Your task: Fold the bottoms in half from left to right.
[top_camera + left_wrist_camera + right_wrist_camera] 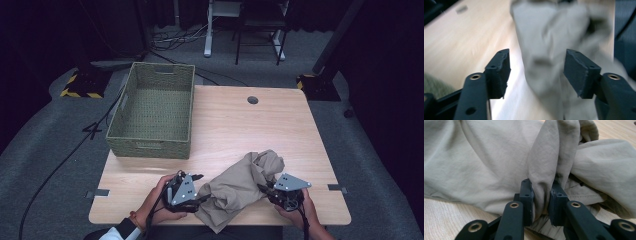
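Observation:
A crumpled beige garment (240,185) lies near the front edge of the wooden table (230,125), one corner hanging over the edge. My right gripper (267,191) is at its right side, and in the right gripper view its jaws (541,195) are shut on a bunched fold of the beige garment (499,157). My left gripper (201,196) sits at the garment's left side. Its jaws stand apart in the left gripper view, where my left gripper (536,68) points at the blurred beige garment (549,45) and the pads press on nothing.
A green woven basket (152,112) stands at the table's back left corner, overhanging the left edge. A round cable hole (252,100) sits near the table's far edge. Desk legs and cables are on the grey floor beyond.

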{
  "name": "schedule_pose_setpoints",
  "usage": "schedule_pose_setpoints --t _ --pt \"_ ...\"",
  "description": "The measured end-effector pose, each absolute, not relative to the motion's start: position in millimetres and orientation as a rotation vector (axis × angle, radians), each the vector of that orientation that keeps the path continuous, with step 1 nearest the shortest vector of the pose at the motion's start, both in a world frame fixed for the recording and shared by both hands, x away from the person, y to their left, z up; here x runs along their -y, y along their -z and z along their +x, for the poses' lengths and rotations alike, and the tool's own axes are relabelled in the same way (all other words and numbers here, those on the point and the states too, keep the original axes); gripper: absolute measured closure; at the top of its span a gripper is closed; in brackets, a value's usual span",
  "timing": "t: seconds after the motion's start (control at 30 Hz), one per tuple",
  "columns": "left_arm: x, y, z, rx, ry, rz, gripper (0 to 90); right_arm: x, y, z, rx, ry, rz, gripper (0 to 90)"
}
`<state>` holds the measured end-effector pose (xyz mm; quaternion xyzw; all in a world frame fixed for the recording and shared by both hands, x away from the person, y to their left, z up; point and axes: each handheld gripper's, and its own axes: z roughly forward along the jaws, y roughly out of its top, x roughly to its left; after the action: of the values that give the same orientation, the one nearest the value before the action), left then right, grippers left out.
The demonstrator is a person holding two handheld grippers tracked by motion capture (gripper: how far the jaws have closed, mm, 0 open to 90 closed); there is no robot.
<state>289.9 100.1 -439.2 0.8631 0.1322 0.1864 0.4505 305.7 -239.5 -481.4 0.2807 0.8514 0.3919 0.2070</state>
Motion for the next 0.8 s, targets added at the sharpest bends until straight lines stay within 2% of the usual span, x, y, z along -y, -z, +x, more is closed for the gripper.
schedule_pose_setpoints --t 0.13,0.2,0.37,0.43,0.57,0.7,0.8 --pt "-63 433 302 -0.276 -0.416 2.130 37.3 240 482 306 -2.371 -1.091 0.748 75.3" --pt "-46 439 308 -0.260 -0.387 2.180 38.1 241 482 307 -2.368 -1.090 0.741 71.7" --pt "-24 464 304 -0.178 -0.344 2.298 47.1 248 477 308 -2.337 -1.099 0.794 52.6" --pt "-21 469 301 -0.164 -0.352 2.313 48.6 252 472 309 -2.318 -1.105 0.813 41.5" --pt "-18 476 296 -0.162 -0.391 2.329 49.6 256 450 306 -2.243 -1.100 0.834 29.7" --pt "-17 479 296 -0.162 -0.388 2.332 49.9 251 428 304 -2.171 -1.122 0.790 27.1" --pt "-18 480 296 -0.158 -0.387 2.330 49.8 246 413 306 -2.106 -1.136 0.784 29.0"
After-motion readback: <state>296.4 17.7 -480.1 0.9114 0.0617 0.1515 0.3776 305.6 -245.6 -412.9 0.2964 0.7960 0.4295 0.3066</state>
